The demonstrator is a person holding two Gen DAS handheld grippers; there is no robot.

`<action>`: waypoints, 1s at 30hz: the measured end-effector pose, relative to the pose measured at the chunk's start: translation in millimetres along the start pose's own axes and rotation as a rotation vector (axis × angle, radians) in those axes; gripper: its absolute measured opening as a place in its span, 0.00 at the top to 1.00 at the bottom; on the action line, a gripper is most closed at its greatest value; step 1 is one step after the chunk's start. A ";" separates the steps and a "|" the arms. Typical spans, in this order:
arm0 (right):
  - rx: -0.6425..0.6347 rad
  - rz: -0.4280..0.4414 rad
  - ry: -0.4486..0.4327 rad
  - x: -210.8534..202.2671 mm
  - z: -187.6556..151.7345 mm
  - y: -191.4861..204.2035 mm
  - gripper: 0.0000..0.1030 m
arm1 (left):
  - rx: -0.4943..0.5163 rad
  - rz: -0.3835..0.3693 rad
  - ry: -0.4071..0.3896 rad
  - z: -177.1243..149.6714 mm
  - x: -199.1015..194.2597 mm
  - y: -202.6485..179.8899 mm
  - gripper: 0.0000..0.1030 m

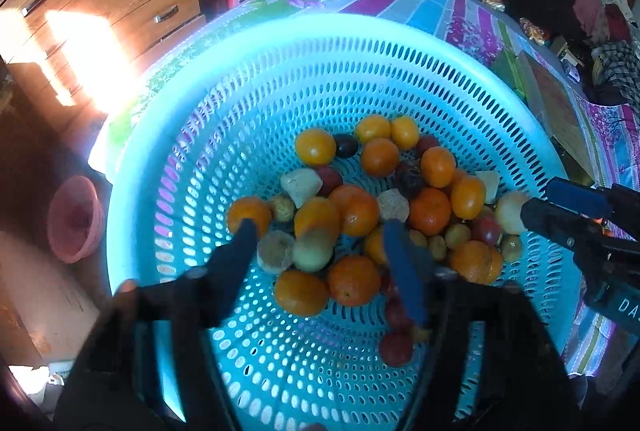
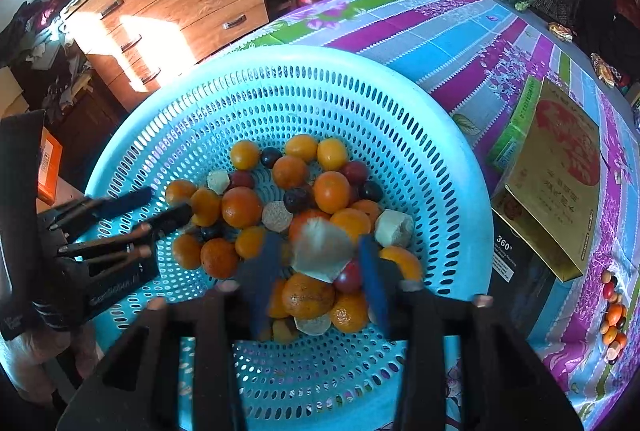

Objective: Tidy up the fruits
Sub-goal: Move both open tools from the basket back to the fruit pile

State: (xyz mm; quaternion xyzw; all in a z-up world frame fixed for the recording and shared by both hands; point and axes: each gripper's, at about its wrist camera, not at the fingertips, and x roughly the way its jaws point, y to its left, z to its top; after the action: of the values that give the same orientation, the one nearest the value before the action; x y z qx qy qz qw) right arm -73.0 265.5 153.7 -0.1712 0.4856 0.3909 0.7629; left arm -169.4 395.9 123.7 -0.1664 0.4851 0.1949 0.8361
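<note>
Both grippers hang over the blue basket point(image 2: 440, 167); the fruits point(image 2: 288, 199) lie heaped in its bottom; the left gripper point(image 1: 316, 231) gapes empty; the right gripper point(image 2: 320, 251) stands parted around a blurred pale piece point(image 2: 320, 251), contact unclear.

Each camera sits just behind its own claw, looking steeply down along the fingers into the blue basket point(image 1: 280, 43) from close above. Both views share the fruit pile point(image 2: 288, 207), and each sees the other claw at its edge.
</note>
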 end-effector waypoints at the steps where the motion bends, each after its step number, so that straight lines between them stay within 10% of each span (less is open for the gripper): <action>1: 0.004 -0.008 -0.010 -1.0 -0.3 -0.9 0.48 | -0.006 0.007 -0.006 0.7 -0.8 0.2 0.27; 17: -0.006 -0.014 -0.145 -38.9 -17.1 -9.6 0.47 | 0.009 -0.001 -0.082 -0.6 -20.8 -18.0 0.27; 22: 0.044 -0.148 -0.330 -85.8 -62.5 -39.7 0.13 | 0.145 -0.040 -0.272 -9.1 -64.3 -74.0 0.21; 30: 0.194 -0.304 -0.367 -131.4 -144.7 -112.3 0.11 | 0.286 -0.161 -0.356 -19.9 -84.9 -175.5 0.03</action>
State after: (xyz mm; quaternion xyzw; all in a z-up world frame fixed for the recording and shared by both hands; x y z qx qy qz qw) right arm -104.5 44.8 187.4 -0.0944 0.3429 0.2477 0.9012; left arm -137.2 220.2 204.3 -0.0473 0.3378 0.0830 0.9364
